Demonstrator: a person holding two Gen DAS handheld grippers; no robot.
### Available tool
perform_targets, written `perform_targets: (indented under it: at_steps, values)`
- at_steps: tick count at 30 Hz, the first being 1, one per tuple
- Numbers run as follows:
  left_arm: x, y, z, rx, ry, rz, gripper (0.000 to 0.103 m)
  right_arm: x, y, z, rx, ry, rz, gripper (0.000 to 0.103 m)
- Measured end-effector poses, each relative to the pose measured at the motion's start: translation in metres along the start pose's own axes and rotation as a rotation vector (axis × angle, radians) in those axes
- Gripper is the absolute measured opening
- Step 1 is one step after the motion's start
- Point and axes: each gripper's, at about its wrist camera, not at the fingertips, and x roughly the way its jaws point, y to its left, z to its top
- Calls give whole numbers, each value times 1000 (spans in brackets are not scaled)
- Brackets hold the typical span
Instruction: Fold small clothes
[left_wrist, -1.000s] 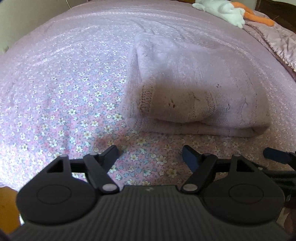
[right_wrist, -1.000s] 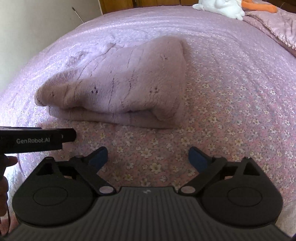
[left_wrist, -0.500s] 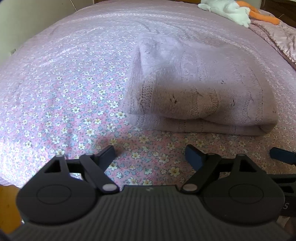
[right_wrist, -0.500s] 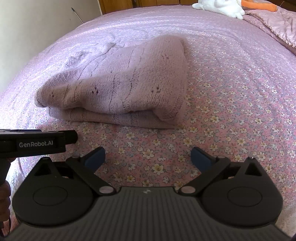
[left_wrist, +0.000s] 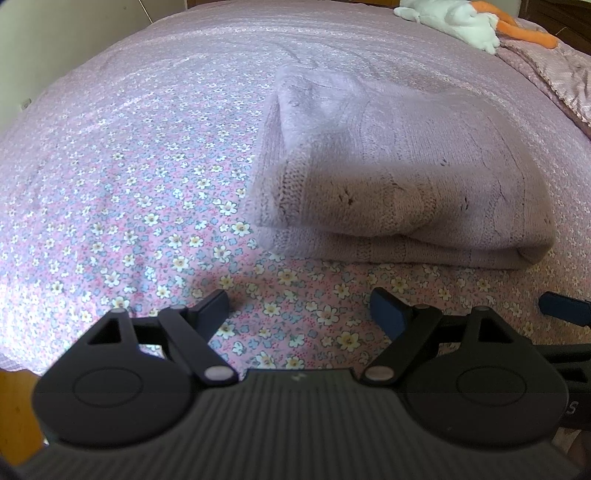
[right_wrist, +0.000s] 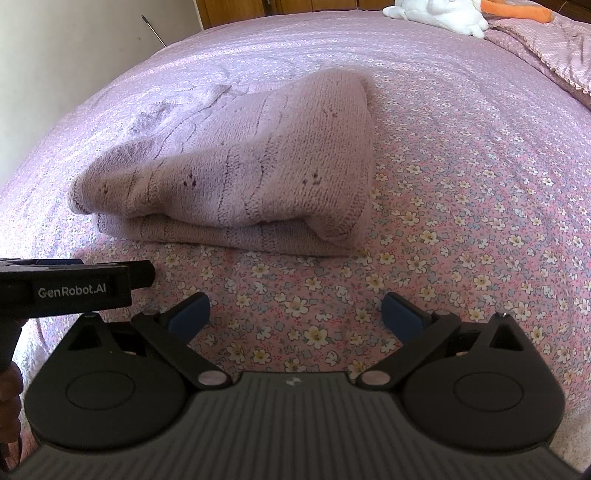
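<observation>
The left gripper (left_wrist: 297, 306) and right gripper (right_wrist: 295, 312) hang side by side over the floral bedsheet (left_wrist: 122, 192), jaws spread and empty. Just beyond lies the folded lilac knit sweater (right_wrist: 251, 181). A white plush toy (right_wrist: 436, 13) sits at the far edge.

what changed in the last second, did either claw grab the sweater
Neither grabbed it. Both the left claw and right claw shifted only slightly over the bed, open and empty throughout. The folded sweater stayed put, untouched.
</observation>
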Motion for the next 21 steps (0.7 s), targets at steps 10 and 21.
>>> perform_targets:
  at_steps: [10, 21]
  values:
    - [1, 1, -1, 2, 1, 3, 85, 2, 2, 1, -8, 9, -8, 103]
    - [1, -2, 0, 4, 0, 9, 85, 2, 2, 1, -7, 8, -9, 103]
